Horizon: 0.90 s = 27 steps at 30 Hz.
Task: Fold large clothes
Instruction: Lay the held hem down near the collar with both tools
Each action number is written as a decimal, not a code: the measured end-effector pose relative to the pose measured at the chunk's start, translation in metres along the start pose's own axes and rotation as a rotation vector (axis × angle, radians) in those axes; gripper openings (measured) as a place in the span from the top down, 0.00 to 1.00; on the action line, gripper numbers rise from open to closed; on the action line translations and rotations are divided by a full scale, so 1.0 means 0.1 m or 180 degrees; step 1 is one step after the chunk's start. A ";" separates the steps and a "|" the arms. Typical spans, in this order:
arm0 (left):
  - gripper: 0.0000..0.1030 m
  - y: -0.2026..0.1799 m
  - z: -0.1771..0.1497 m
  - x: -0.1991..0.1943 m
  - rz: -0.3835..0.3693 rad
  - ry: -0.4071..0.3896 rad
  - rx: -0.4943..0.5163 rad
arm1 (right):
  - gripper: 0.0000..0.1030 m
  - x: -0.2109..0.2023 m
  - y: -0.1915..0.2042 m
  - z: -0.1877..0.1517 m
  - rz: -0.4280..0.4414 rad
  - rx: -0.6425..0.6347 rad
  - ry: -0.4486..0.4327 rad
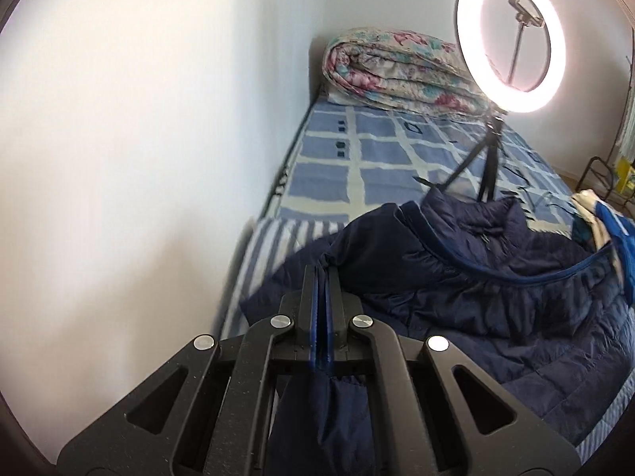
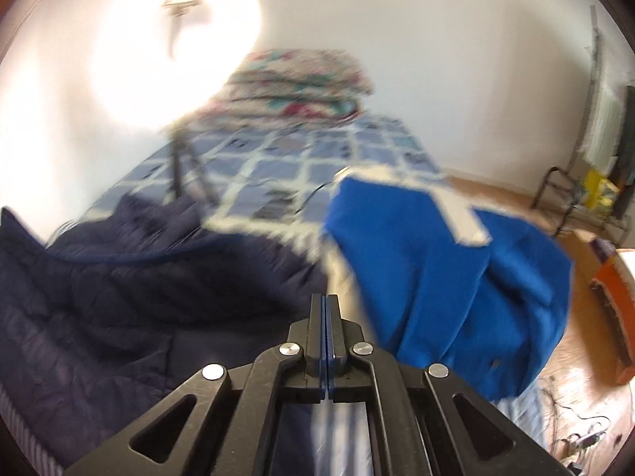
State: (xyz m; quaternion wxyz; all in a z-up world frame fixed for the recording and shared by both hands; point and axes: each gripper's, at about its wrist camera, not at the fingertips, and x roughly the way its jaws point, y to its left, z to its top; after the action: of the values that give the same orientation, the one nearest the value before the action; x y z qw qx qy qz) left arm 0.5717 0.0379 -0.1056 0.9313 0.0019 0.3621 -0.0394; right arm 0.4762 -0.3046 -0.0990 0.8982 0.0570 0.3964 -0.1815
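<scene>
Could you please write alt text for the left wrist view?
The left gripper, shut, pinches a fold of a navy quilted jacket on a blue checked bed. Behind stand a lit ring light and a rolled floral quilt.

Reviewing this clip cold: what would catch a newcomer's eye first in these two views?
The glowing ring light on its tripod, standing on the blue checked bed, dominates the upper right of the left wrist view. Below it, the navy puffer jacket sprawls across the near end of the bed, a fold of it pinched in the shut left gripper. In the blurred right wrist view, a bright blue garment lies beside the jacket.
</scene>
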 end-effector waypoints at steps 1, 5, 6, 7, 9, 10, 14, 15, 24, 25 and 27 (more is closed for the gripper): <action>1.00 0.01 0.08 0.10 -0.0004 -0.0004 -0.0015 | 1.00 0.06 -0.03 0.05 0.0047 0.0064 0.0000; 1.00 -0.02 0.17 0.50 0.0047 0.0111 0.0015 | 1.00 0.40 -0.07 0.19 0.0687 0.0211 0.0266; 1.00 -0.04 0.14 0.58 0.0048 0.0137 0.0024 | 0.98 0.47 -0.03 0.18 0.0761 0.0210 0.0320; 1.00 -0.05 0.11 0.67 0.0053 0.0164 0.0031 | 0.79 0.53 0.01 0.17 0.0825 0.0171 0.0361; 1.00 -0.11 0.05 0.80 0.0069 0.0225 0.0052 | 0.50 0.69 0.16 0.13 0.0957 0.0023 0.0482; 1.00 -0.15 0.01 0.86 0.0125 0.0266 0.0100 | 0.49 0.75 0.24 0.10 0.0921 -0.0044 0.0519; 1.00 -0.28 -0.11 1.05 0.0186 0.0372 0.0230 | 0.49 1.07 0.49 0.03 0.0744 -0.0215 0.0713; 1.00 -0.28 -0.13 1.07 0.0182 0.0379 0.0242 | 0.49 1.19 0.53 0.02 0.0626 -0.0226 0.0766; 1.00 -0.21 -0.20 1.21 0.0228 0.0484 0.0293 | 0.97 1.57 0.62 -0.02 0.0623 -0.0059 0.0939; 1.00 -0.20 -0.20 1.22 0.0252 0.0496 0.0298 | 0.99 1.55 0.66 -0.02 0.0587 -0.0138 0.0898; 1.00 -0.19 -0.20 1.24 0.0264 0.0486 0.0298 | 1.00 1.41 0.74 0.02 0.0499 -0.0334 0.0737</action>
State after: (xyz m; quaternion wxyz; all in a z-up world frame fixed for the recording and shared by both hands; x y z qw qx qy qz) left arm 0.6482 0.0104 -0.2035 0.9007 0.0634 0.4293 -0.0175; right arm 0.5923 -0.2756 -0.2045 0.8596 0.0613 0.5006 -0.0820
